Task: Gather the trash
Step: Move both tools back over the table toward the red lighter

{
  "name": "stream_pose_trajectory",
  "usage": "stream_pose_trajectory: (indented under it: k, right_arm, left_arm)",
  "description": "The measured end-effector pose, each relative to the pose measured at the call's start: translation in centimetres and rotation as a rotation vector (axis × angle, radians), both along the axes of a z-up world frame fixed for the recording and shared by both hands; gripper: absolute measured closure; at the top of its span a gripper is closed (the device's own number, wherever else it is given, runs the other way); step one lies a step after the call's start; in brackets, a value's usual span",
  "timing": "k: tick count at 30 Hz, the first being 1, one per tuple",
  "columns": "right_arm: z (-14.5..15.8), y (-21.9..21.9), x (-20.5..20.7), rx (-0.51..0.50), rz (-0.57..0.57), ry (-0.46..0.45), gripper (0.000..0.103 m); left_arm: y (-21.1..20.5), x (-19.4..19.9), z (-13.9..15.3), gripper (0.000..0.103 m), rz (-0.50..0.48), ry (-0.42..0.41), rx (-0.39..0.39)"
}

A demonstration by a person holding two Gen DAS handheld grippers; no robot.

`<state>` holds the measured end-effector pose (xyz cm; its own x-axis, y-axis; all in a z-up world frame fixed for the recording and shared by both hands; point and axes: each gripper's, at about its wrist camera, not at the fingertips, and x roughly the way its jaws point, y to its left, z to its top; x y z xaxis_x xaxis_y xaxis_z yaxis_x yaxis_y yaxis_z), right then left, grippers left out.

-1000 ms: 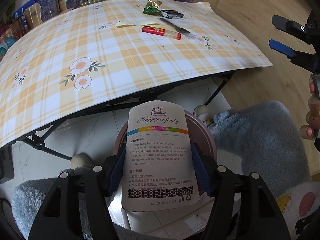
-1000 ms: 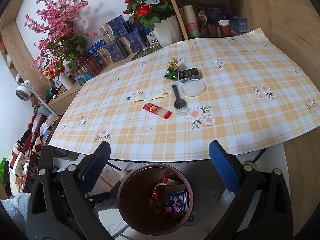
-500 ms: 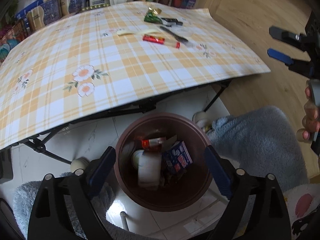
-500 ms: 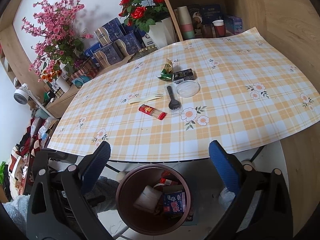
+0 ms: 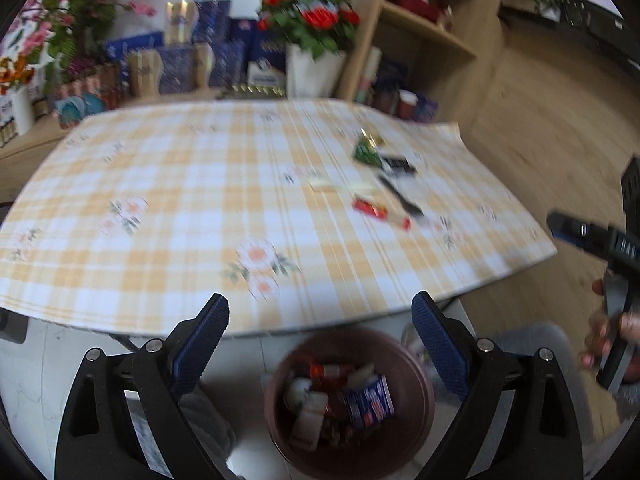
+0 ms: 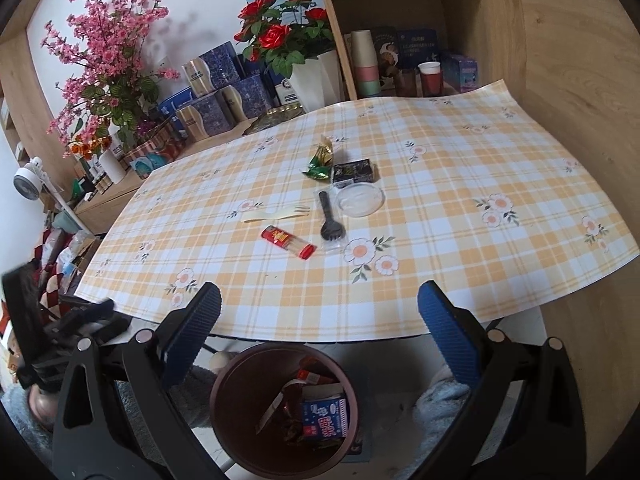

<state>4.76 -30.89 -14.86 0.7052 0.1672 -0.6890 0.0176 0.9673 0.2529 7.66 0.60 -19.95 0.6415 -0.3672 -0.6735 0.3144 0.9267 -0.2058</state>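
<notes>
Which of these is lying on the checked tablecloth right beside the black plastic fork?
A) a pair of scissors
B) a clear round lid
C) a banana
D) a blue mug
B. In the right wrist view a clear round lid lies flat on the checked tablecloth just right of the black plastic fork; no scissors, banana or mug is on the cloth.

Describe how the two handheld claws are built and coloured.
Both match: the left claw and the right claw each have two black plastic fingers with triangular cut-outs, silver screw heads at the pivots, and ribbed blue pads on the inner faces.
</notes>
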Motion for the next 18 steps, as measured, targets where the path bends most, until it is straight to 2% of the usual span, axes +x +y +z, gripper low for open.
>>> stream_pose_trajectory:
  k: [7,18]
  right_arm:
    - [-0.2,0.0,0.6,-0.038,-0.018,0.003,0.006]
    - [-0.7,0.1,1.7,-0.109,-0.021,0.013,0.006]
  left_arm:
    - [1.8,1.5,2.4,0.011,0.082,-0.088,-0.004]
    - [2.2,3.1,3.1,0.011,0.102,-0.128,0.002]
